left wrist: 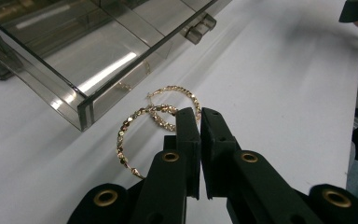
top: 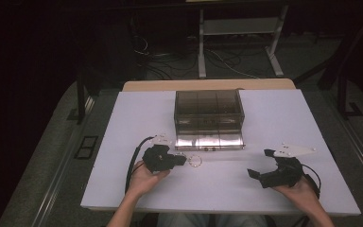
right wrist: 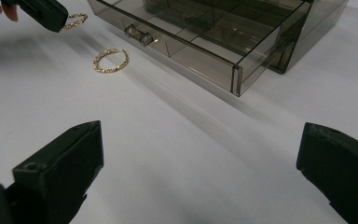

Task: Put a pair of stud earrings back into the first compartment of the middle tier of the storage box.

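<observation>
Two gold hoop earrings are near the front of a smoky clear drawer box [top: 208,111], whose bottom drawer [top: 210,140] is pulled out. My left gripper [top: 183,160] is shut on one hoop [left wrist: 123,140], which juts out sideways from the jaw tips [right wrist: 74,19]. The other hoop [right wrist: 110,60] lies flat on the white table just past those tips [left wrist: 186,91]. My right gripper [top: 260,163] rests at the table's right front, open, with bare table between its jaws [right wrist: 198,140]. The drawer's compartments [right wrist: 191,51] look bare.
The white table [top: 274,118] has open surface on both sides of the box and between the two hands. The drawer's handle [right wrist: 137,33] sticks out toward me. Beyond the table, cables [top: 179,61] and a metal stand [top: 238,28] sit on the dark floor.
</observation>
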The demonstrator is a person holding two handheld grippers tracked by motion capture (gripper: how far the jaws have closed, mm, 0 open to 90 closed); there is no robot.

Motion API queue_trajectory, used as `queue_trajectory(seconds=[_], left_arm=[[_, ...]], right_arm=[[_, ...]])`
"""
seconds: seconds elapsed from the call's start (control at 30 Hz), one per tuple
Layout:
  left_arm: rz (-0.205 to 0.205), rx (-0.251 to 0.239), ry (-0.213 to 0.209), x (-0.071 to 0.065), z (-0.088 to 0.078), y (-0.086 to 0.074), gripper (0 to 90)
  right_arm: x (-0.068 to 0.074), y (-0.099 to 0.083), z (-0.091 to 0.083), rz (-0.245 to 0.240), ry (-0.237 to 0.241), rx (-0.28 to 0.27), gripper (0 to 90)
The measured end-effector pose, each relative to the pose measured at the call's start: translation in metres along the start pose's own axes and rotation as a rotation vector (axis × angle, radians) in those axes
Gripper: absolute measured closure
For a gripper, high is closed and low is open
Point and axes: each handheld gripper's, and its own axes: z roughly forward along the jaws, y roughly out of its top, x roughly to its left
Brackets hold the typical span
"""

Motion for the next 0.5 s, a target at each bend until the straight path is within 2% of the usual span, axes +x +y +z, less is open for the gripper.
queue_trajectory(seconds=[0.3, 0.47, 0.5], left_arm=[[0.023, -0.025, -0.007, -0.003, -0.01, 0.005, 85.9], [0.016, -0.052, -0.004, -0.003, -0.015, 0.008, 85.9], [0.027, -0.053, -0.005, -0.003, -0.016, 0.009, 85.9]], right_arm=[[0.0, 0.0, 0.0, 0.001, -0.004, -0.002, 0.0], [-0.001, 0.0, -0.001, 0.001, -0.004, -0.001, 0.0], [-0.001, 0.0, -0.001, 0.003, -0.004, -0.001, 0.0]])
